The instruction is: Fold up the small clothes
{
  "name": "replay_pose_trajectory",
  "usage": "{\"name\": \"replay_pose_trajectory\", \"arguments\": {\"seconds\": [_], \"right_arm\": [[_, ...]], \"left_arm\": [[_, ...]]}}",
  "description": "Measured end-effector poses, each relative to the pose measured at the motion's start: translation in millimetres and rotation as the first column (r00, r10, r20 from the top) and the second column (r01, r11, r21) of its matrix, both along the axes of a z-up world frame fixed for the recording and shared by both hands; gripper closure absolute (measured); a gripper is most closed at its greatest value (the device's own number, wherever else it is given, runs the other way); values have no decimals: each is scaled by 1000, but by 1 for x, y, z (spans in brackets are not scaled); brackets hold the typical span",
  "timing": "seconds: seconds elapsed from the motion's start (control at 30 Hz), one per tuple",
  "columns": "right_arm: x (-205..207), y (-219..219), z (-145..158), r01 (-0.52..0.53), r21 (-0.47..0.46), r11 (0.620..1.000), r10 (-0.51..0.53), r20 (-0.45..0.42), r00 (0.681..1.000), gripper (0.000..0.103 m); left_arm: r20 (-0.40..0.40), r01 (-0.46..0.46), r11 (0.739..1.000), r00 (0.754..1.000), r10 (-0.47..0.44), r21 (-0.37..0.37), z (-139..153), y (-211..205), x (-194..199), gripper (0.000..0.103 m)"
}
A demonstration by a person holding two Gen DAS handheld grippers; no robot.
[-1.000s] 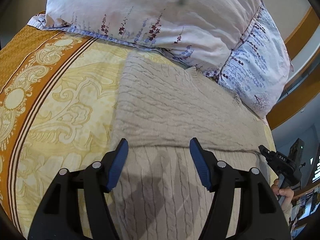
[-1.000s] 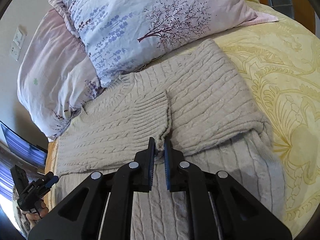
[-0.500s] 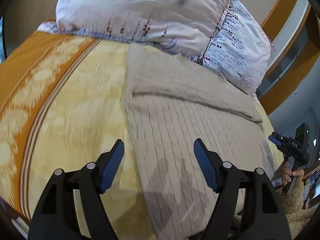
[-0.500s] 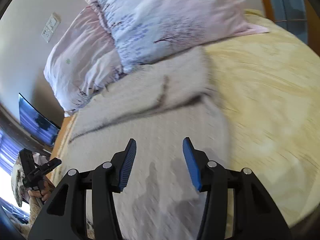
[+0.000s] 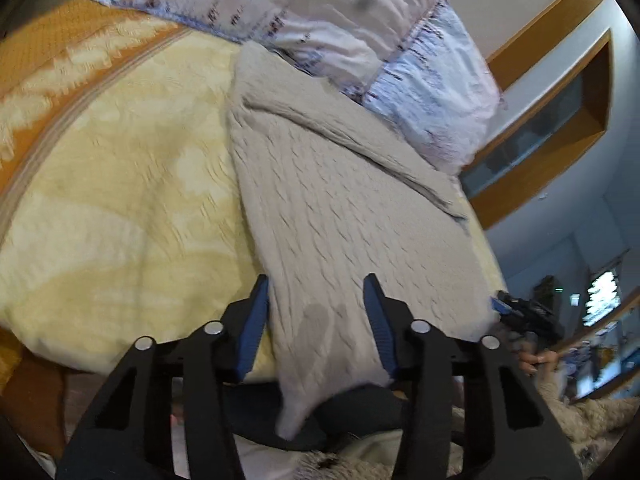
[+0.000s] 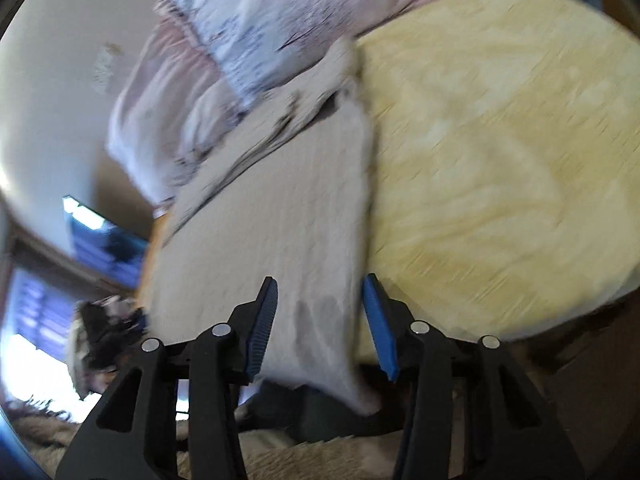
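Bed [image 5: 120, 208] with yellow bedspread | sweater [image 5: 340, 216] below pillows [image 5: 360, 12], sleeves folded in, hem overhanging bed edge | left gripper [image 5: 316, 320], right gripper [image 6: 320, 320] released at hem | remaining: body fold

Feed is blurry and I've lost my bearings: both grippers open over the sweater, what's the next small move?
Probably lower both grippers onto the bottom edge of the sweater that hangs off the bed and close. The left gripper and the right gripper both sit open, each near a bottom corner, holding nothing.
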State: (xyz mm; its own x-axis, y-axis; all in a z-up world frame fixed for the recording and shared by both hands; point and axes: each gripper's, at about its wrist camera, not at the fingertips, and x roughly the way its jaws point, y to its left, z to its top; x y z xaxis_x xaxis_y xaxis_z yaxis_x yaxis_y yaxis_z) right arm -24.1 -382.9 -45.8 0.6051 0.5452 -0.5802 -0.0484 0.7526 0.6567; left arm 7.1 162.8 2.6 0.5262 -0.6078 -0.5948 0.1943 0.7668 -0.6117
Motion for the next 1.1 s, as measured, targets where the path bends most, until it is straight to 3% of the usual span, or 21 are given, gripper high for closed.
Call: {"name": "replay_pose_trajectory", "arguments": {"seconds": [0.07, 0.23, 0.37, 0.47, 0.53, 0.6, 0.63, 0.73, 0.97, 1.1], "right_arm": [[-5, 4, -4, -51, 50, 997, 50, 9, 999, 58], [-21, 11, -11, -153, 109, 982, 150, 33, 988, 60], [-26, 22, -22, -219, 87, 972, 219, -1, 976, 63], [-23, 29, -31, -238, 82, 968, 240, -22, 970, 70], [-21, 33, -34, -245, 81, 966, 248, -21, 969, 80], [-21, 37, -32, -261, 58, 964, 262, -10, 965, 90], [-22, 39, -29, -269, 50, 962, 269, 2, 963, 92], [-25, 43, -19, -296, 26, 955, 294, 45, 955, 93], [-29, 41, 11, -303, 8, 953, 296, 181, 938, 94], [-28, 39, 32, -258, -24, 966, 255, 274, 927, 94]], "left_arm": [[-12, 35, 997, 999, -35, -63, -6, 0, -9, 63], [8, 128, 984, 992, -128, -122, -12, -5, -30, 65], [19, 203, 975, 979, -202, -94, -14, -19, -40, 65], [9, 233, 970, 973, -233, -65, -19, -29, -41, 65], [-5, 235, 970, 972, -235, -68, -23, -31, -40, 66], [-16, 237, 969, 971, -238, -65, -26, -32, -40, 77], [-21, 241, 968, 970, -243, -63, -27, -33, -40, 84], [-17, 253, 967, 967, -254, -37, -25, -37, -40, 93], [58, 266, 964, 962, -266, 8, -6, -34, -43, 96], [138, 225, 974, 965, -224, 8, 14, -24, -37, 97]]}}
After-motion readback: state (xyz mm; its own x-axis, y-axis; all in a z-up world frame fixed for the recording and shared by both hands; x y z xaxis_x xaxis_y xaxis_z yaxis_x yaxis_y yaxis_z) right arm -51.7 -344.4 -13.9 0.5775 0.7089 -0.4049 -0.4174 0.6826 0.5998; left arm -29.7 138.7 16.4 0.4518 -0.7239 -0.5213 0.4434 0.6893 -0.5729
